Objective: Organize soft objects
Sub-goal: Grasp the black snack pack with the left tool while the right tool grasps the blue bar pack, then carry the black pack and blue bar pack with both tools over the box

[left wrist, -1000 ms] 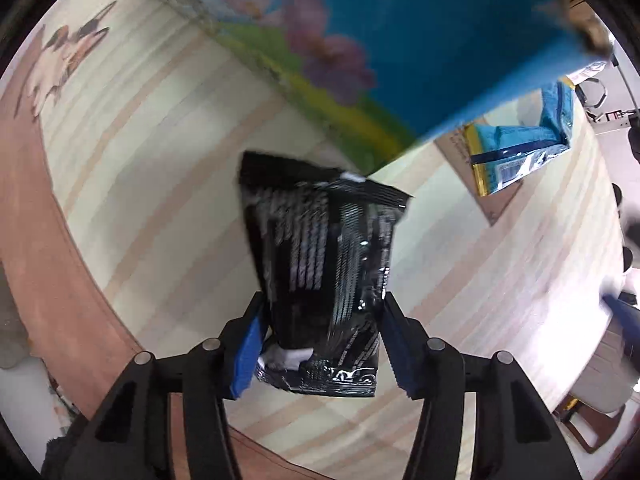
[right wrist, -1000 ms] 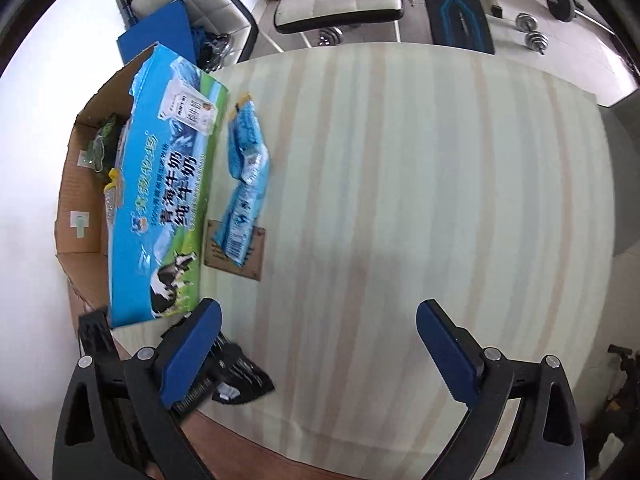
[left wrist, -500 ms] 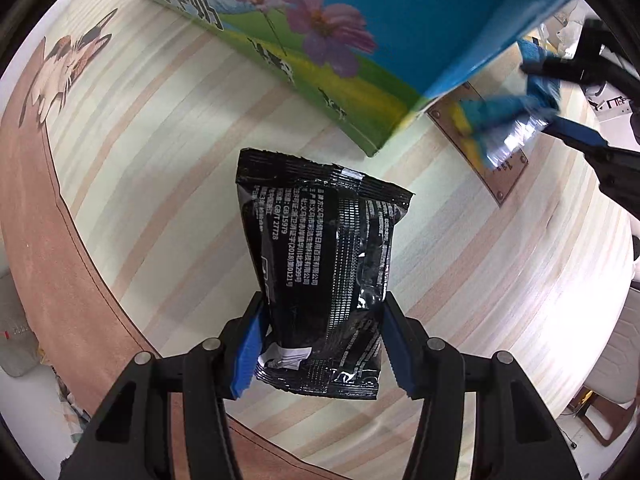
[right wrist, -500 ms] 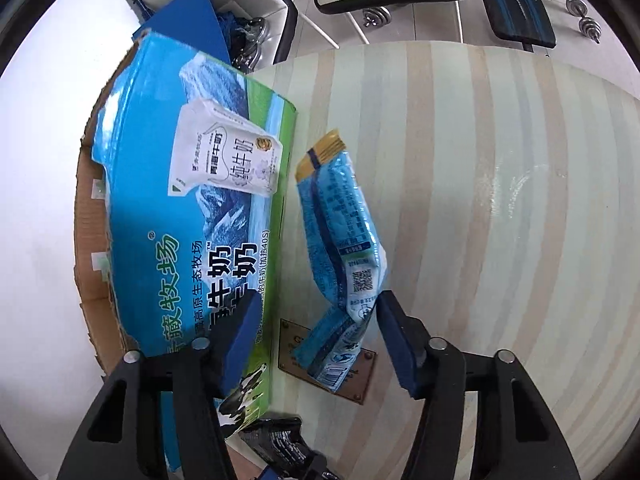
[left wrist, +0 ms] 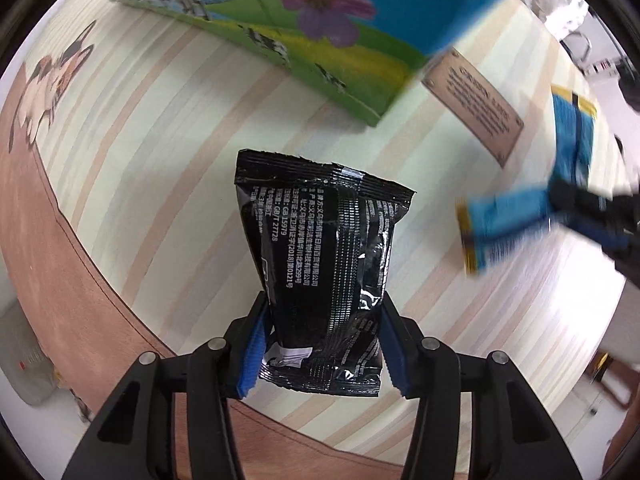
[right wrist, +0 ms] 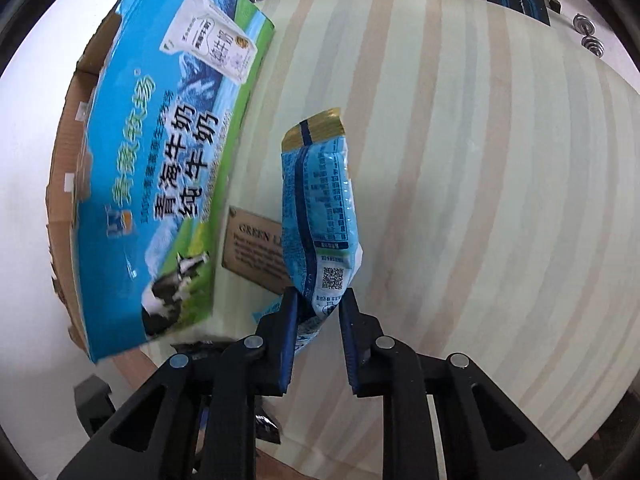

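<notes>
My left gripper (left wrist: 320, 344) is shut on a black foil packet (left wrist: 324, 256) and holds it above the striped table, near its brown edge. My right gripper (right wrist: 318, 320) is shut on the lower end of a blue packet with a gold top (right wrist: 318, 216), lifted off the table. The blue packet also shows blurred at the right of the left wrist view (left wrist: 516, 224). The open blue and green milk carton box (right wrist: 160, 184) stands just left of the blue packet; it fills the top of the left wrist view (left wrist: 320, 12).
A brown plaque (right wrist: 256, 252) lies on the striped table (right wrist: 500, 200) beside the box; it also shows in the left wrist view (left wrist: 476, 100). A chair and dumbbells stand on the floor beyond the table's far edge.
My right gripper has closed on the blue packet and lifted it off the table. My left gripper still holds the black packet and has shifted slightly relative to the box.
</notes>
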`<state>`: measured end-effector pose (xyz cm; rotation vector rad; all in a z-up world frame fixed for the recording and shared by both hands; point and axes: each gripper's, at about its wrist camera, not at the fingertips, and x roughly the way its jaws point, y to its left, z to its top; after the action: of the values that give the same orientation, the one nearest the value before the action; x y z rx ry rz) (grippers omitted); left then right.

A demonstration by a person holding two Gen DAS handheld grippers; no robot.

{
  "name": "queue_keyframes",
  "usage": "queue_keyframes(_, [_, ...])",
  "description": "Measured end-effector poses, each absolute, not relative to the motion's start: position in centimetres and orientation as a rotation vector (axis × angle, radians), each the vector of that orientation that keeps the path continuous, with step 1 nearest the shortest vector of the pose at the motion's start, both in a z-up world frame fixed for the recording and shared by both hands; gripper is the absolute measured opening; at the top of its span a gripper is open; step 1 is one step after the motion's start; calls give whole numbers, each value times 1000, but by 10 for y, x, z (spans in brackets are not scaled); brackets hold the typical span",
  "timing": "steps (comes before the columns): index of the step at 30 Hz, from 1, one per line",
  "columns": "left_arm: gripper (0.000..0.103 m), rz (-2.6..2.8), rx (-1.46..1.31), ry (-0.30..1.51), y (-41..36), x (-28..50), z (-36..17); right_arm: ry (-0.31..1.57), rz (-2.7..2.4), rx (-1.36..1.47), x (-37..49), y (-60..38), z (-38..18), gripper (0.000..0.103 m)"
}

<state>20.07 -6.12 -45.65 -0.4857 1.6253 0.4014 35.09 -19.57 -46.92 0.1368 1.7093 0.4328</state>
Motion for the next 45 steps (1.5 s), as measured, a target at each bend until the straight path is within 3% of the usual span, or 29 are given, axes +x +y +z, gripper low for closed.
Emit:
queue_keyframes(4, [48,367,-434,1654,-66,202,-455,1760,432,38,321,-207,-471,22])
queue_keyframes(12, [58,332,-265,1679,-79,227,-450,1774,414,-99,291,-207,-475,23])
queue_keyframes(15, [64,332,-242,1685,-81,233,-450,1772,383,-108,289,-201,-477,36])
queue_keyframes(18, [69,327,-213,1686,-82,237,-451,1785,366,-111,279,-190,-487,37])
queue_keyframes(20, [66,296,-197,1678,-80,231,-458,1776,359,-129,267,-186,-495,39])
queue_keyframes(23, [49,234,-195,1695,-78,224,-457,1754,371,-201,255,-171,-492,38])
queue_keyframes(29, [50,147,-256,1755,-62,199,-463,1805,447,-318,210,-149,-499,35])
queue_keyframes(32, [58,105,-312,1756,-55,200,-463,1804,435,-314,200,-145,-500,36])
queue_keyframes(34, [65,96,-346,1775,-53,206,-466,1816,415,-269,202,-148,-501,40])
queue_keyframes(36, [65,116,-313,1792,-55,212,-468,1836,411,-168,209,-159,-503,56])
queue_keyframes(39, [59,153,-206,1769,-65,224,-468,1824,382,-123,214,-161,-503,55])
queue_keyframes(41, [43,132,-183,1743,-69,225,-461,1803,376,-150,213,-158,-502,52])
queue_keyframes(43, [42,115,-163,1748,-72,224,-458,1766,355,-210,202,-158,-496,35])
queue_keyframes(44, [41,113,-170,1748,-70,223,-455,1760,356,-213,199,-160,-494,21])
queue_keyframes(45, [41,109,-184,1744,-69,221,-451,1768,366,-181,196,-168,-491,21])
